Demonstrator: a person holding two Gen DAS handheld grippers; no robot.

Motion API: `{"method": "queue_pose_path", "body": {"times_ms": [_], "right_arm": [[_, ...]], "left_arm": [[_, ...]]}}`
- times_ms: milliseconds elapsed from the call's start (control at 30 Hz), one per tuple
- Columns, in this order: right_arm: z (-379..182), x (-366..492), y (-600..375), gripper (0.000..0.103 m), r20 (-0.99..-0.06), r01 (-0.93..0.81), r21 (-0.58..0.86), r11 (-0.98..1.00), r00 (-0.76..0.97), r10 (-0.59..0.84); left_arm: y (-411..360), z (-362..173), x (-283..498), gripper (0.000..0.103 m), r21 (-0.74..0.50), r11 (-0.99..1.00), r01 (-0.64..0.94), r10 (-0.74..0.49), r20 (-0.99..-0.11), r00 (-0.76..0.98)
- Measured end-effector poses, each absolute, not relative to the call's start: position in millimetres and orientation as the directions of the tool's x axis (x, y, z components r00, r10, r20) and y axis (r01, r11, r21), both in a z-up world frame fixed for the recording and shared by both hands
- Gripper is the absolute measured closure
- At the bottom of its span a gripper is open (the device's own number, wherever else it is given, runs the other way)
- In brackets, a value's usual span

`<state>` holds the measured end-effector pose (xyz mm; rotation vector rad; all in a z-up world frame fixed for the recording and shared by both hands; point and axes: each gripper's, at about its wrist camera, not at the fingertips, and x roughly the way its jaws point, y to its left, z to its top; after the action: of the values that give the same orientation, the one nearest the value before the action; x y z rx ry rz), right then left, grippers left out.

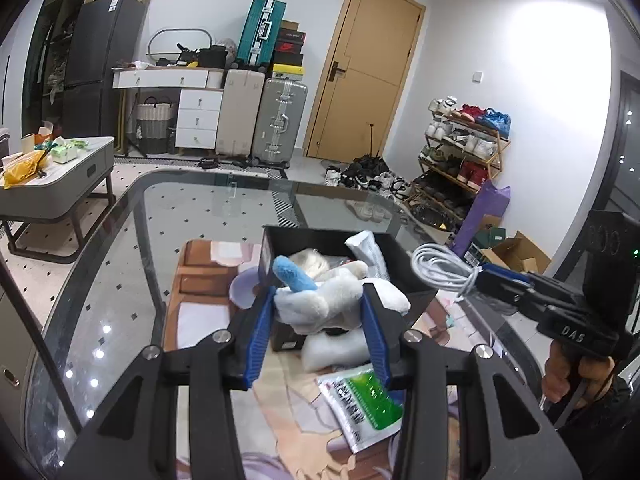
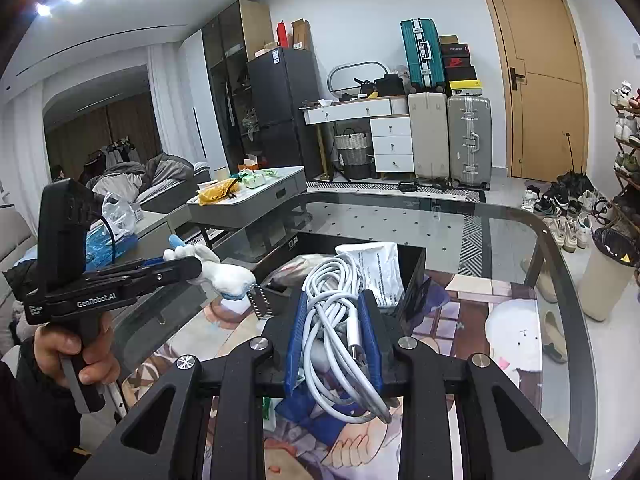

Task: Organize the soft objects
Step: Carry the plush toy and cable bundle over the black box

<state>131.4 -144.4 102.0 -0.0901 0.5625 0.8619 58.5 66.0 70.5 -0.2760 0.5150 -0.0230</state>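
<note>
Box [image 1: 400,256] on the mat [image 1: 200,276], packet [image 1: 360,404] lying before it

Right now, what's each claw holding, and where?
Left claw: plush toy, gripped across its body. Right claw: coiled cable, pinched mid-bundle.

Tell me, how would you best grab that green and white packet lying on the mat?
Probably by a free edge of the green and white packet, pinching from above. It lies flat on the mat, too wide to straddle, and its lower corner looks clear of the plush toy.
</note>
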Motion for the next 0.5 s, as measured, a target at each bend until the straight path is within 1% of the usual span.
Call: {"method": "queue_pose_path", "body": {"times_ms": [200,500], "right_arm": [[103,145,-137,0.077,-0.508,-0.728,0.144,0.670,0.527,0.681],[99,172,-121,0.077,-0.525,-0.716,0.144,0.683,0.530,0.666]], "left_arm": [[64,78,77,0.062,-0.259,0.965,-0.039,-0.091,-0.471,0.877],[68,71,110,0.062,-0.267,0.962,-0.049,-0.088,-0.477,0.874]]}}
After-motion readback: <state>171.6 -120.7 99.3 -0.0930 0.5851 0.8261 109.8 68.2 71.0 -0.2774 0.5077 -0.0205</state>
